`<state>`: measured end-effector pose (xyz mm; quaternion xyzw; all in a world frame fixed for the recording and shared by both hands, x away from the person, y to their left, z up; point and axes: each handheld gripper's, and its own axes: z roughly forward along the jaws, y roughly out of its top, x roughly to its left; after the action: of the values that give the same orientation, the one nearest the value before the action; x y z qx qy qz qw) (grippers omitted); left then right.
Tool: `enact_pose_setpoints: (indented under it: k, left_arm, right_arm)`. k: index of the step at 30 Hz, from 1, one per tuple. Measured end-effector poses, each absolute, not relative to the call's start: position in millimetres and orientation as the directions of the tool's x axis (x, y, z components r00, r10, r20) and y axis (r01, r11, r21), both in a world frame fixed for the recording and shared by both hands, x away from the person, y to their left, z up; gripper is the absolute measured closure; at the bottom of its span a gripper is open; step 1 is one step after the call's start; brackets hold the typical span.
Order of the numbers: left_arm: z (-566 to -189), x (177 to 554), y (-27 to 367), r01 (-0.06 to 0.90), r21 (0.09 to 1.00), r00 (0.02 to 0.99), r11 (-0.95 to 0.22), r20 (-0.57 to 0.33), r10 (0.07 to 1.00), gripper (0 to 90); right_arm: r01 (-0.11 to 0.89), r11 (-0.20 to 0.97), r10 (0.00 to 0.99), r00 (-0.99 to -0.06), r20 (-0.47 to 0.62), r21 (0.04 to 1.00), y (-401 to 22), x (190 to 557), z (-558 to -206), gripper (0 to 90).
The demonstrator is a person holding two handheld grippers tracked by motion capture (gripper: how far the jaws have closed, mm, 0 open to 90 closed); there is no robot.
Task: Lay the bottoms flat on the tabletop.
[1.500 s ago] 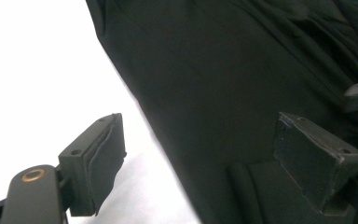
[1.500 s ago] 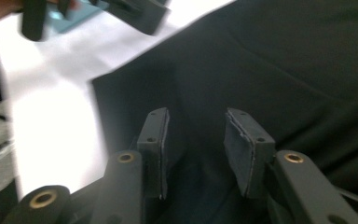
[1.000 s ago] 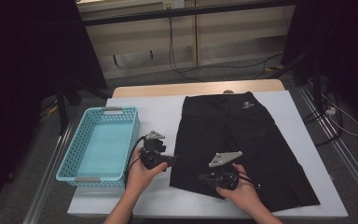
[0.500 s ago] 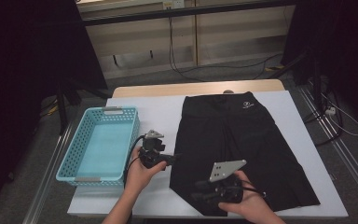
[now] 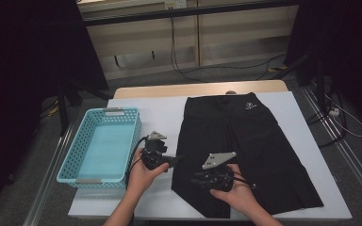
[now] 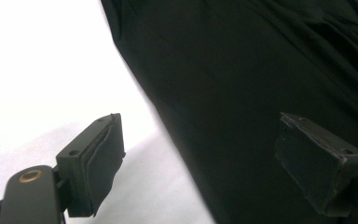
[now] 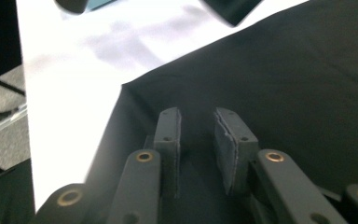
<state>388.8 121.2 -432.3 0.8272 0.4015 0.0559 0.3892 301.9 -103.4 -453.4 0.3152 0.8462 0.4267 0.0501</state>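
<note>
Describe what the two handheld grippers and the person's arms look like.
Both are black. The left gripper and right gripper each carry a grey three-cornered plate on top and trail a black cable. Their fingers are dark bars with brass-coloured rivets and flat black rubber pads, worn at the edges. The forearms show no sleeves or gloves.

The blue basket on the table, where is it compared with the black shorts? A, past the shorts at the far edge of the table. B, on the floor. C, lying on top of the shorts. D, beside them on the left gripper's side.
D: in the high view the blue basket stands on the white table to the left of the black shorts, apart from them, near the left gripper.
</note>
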Motion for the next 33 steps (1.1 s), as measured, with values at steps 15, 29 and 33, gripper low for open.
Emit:
enact_pose_setpoints:
  k: [15,29,33]
  left_arm:
    - [-433.5,389.5,119.6,0.624,0.683,0.669,-0.378,-0.218,0.711,16.1]
    - [-443.6,393.6,120.2,0.643,0.656,0.648,-0.394,-0.192,0.738,19.9]
    - [-445.8,395.2,121.9,0.64,0.657,0.642,-0.399,-0.171,0.747,30.0]
  right_arm:
    - [0.403,0.458,0.35,-0.901,0.256,0.792,-72.0,268.8,-434.5,71.2]
    - [0.493,0.391,0.686,-0.719,0.111,0.777,-149.1,303.7,-437.2,47.4]
    - [0.5,0.388,0.729,-0.68,0.074,0.774,-158.4,305.8,-437.8,42.4]
